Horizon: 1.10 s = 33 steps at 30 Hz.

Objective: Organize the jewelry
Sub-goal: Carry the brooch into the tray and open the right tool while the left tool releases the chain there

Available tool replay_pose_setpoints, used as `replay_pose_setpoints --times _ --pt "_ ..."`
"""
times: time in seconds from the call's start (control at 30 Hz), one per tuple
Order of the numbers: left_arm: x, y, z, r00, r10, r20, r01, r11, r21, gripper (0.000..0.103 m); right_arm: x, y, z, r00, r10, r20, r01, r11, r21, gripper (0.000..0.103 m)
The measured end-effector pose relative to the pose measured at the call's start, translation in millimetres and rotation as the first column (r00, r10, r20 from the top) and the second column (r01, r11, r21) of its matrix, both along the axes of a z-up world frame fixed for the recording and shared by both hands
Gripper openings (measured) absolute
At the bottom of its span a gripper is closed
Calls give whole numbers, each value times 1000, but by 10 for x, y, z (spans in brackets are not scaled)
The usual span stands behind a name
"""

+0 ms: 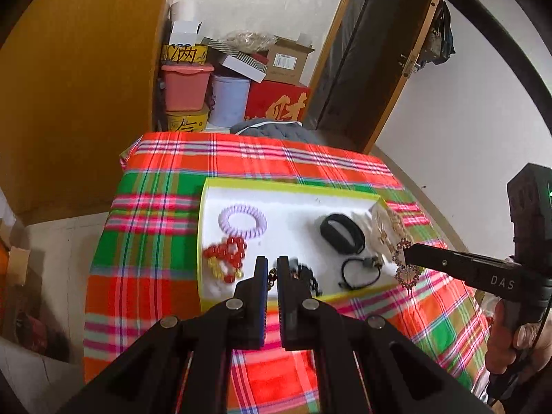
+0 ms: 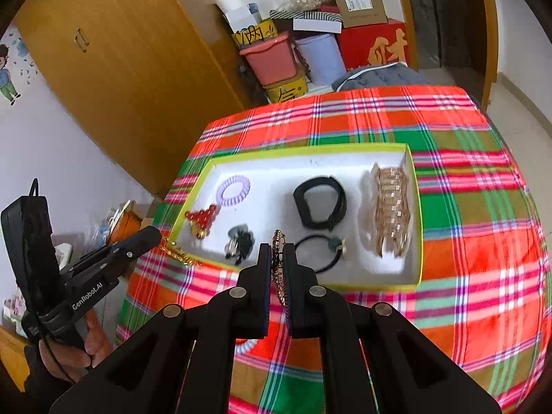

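1. The left gripper is pinching a gold chain between closed fingers, just over the near rim of the tray.
2. The right gripper is clamping a jeweled bracelet between closed fingers.
3. Beyond the fingers, a purple coil tie, red beads and a black band are lying in the tray on the bench.

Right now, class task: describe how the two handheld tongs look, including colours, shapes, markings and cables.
Both tongs are black. The left tongs carry white "GenRobot.AI" lettering, a boxy black module behind and a thin black cable. The right tongs show "DAS" lettering and a boxy module with a green light. Up close, the flat fingers have blue pads and round silver pivots.
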<state>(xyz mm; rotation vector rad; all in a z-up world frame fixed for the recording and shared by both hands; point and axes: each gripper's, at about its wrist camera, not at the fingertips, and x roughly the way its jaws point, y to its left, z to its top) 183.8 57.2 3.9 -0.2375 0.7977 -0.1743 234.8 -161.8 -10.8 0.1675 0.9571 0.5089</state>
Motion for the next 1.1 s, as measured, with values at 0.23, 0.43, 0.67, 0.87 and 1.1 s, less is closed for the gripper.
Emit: replay_pose_setpoints --times 0.23,0.43,0.67,0.87,1.1 --pt "164 52 129 999 -15 30 15 1000 -10 5 176 -16 35 1000 -12 9 12 1000 0 6" --pt "220 57 377 996 -36 81 37 999 -14 5 251 -9 63 1000 -13 19 13 1000 2 6" --pt "445 71 454 995 -47 87 47 999 3 5 388 30 102 1000 -5 31 4 1000 5 6" --pt "659 102 250 998 -40 39 40 999 11 5 544 65 46 1000 -6 21 6 1000 -9 6" --pt "864 173 -43 1000 -18 -18 19 999 26 5 769 98 -169 1000 -14 -23 13 1000 -26 6"
